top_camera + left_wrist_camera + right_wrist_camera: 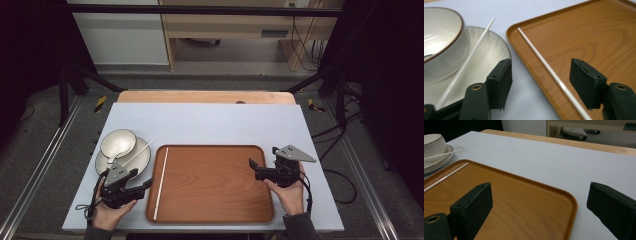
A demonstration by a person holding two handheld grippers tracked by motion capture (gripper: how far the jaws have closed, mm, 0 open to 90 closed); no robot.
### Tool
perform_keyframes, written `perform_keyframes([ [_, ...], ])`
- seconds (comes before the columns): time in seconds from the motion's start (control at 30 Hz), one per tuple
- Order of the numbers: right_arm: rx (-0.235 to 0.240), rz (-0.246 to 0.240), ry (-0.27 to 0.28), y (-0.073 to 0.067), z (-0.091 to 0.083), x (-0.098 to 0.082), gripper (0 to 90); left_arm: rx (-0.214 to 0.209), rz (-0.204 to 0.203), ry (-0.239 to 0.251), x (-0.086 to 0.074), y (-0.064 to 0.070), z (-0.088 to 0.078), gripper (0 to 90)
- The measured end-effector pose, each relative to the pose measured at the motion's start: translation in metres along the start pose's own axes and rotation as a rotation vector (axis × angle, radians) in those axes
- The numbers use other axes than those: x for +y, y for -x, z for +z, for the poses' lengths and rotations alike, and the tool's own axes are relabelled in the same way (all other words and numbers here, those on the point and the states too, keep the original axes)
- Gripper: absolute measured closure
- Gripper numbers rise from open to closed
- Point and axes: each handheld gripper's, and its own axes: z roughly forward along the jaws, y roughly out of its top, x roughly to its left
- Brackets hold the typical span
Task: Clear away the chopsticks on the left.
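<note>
Currently, one white chopstick (549, 72) lies along the tray's (215, 210) left edge, long axis twelve-to-six, between the wide-open, empty left gripper (541, 82) jaws; the right gripper (256, 167) idles open at three o'clock.

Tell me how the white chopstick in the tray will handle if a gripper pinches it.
The chopstick looks thin, straight and glossy, so probably stiff, light and slippery between pads. It looks round, so a nudge may roll it across the smooth tray. Lying flat near the tray's left rim, it leaves little room for the jaws.
</note>
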Motion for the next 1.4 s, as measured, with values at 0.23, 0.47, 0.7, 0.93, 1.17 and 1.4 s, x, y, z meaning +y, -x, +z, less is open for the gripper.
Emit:
perform_keyframes([
  [0.23, 0.003, 0.006, -0.004, -0.001, 0.001, 0.000, 6.4, -0.006, -0.014, 0.034, -0.008, -0.014, -0.011, 30.6],
  [0.47, 0.002, -0.003, -0.013, -0.001, 0.002, -0.001, 6.4, 0.016, -0.003, 0.038, -0.018, -0.033, -0.024, 28.1],
  [0.7, 0.006, -0.006, -0.015, -0.002, 0.003, -0.001, 6.5, 0.060, 0.014, -0.001, -0.021, -0.046, -0.024, 33.1],
  [0.93, 0.006, -0.002, -0.014, -0.002, 0.003, -0.001, 6.5, 0.091, 0.027, -0.039, -0.020, -0.062, -0.018, 40.6],
  [1.17, 0.007, 0.000, -0.016, -0.002, 0.003, -0.001, 6.6, 0.104, 0.012, -0.073, -0.022, -0.081, -0.010, 48.3],
  [1.4, 0.009, -0.002, -0.012, -0.003, 0.003, 0.000, 6.7, 0.097, 0.031, -0.108, -0.018, -0.090, 0.002, 57.0],
])
